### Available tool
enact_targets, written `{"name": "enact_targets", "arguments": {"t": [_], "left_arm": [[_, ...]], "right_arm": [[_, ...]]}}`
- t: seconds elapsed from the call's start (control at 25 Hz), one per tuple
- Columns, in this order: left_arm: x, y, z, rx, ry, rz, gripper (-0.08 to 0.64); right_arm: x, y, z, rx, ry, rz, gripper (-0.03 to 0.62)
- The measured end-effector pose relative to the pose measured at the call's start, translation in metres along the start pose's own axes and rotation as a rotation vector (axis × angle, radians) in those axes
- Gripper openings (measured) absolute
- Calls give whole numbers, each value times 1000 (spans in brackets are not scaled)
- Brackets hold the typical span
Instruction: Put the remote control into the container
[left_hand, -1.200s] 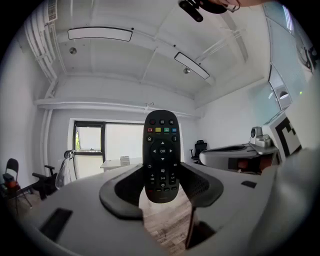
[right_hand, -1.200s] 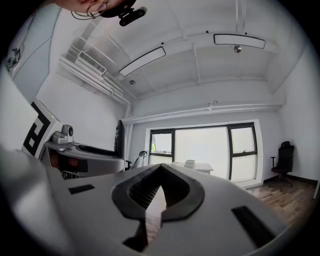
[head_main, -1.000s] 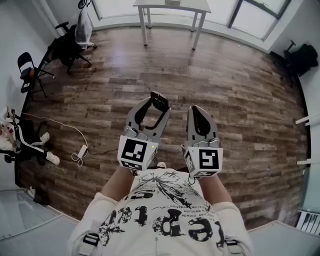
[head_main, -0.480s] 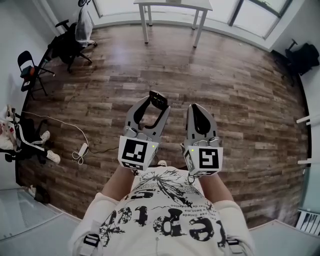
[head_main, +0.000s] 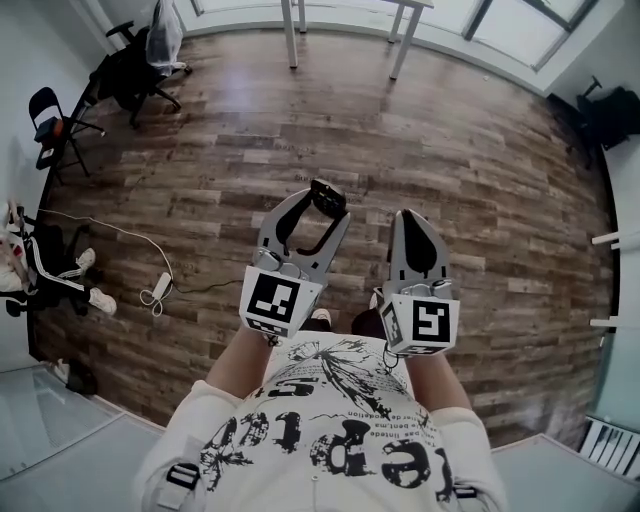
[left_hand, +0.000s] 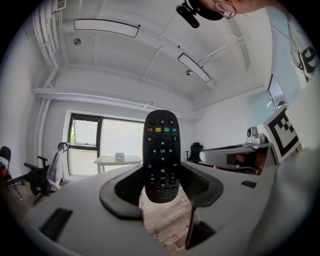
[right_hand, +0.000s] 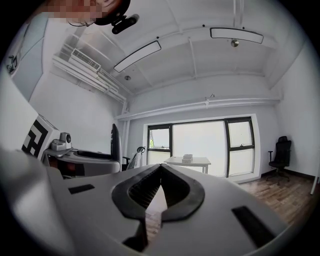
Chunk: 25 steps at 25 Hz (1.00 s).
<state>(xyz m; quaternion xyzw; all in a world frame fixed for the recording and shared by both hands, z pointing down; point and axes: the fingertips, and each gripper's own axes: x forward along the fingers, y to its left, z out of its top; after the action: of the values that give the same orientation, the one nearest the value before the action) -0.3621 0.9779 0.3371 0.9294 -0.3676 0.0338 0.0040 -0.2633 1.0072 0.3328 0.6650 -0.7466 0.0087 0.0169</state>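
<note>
Above wood floor (head_main: 480, 180), left gripper (head_main: 320, 205) fingers pinch the remote control (left_hand: 161, 155); right gripper (right_hand: 160, 167) fingers pressed together; table (right_hand: 187, 161) ahead.

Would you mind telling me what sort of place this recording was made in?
Probably a sparsely furnished office or lab room: bare plank floor, big windows, a white table and a black office chair.

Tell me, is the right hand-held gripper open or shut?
Shut. The right hand-held gripper shows its jaw tips touching, with nothing between them.
</note>
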Motion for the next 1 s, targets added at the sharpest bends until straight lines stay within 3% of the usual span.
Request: {"name": "enact_targets", "arguments": {"t": [0.28,0.48,0.64,0.88,1.0], "left_arm": [[35,4,1,12,15,71,233],[77,13,9,22,11,167,233],[127,8,17,1,-9,225,233],[189,-15,24,-17,-28,241,233],[230,-31,21,-11,4,246,233]], "right_arm": [[34,-32,-2,0,-9,68,4],[78,-68,6,2,-35,157,4],[106,-115,12,-18,-50,211,3],[132,-178,23,-49,-63,245,3],[143,-224,19,-45,-54,235,5]]}}
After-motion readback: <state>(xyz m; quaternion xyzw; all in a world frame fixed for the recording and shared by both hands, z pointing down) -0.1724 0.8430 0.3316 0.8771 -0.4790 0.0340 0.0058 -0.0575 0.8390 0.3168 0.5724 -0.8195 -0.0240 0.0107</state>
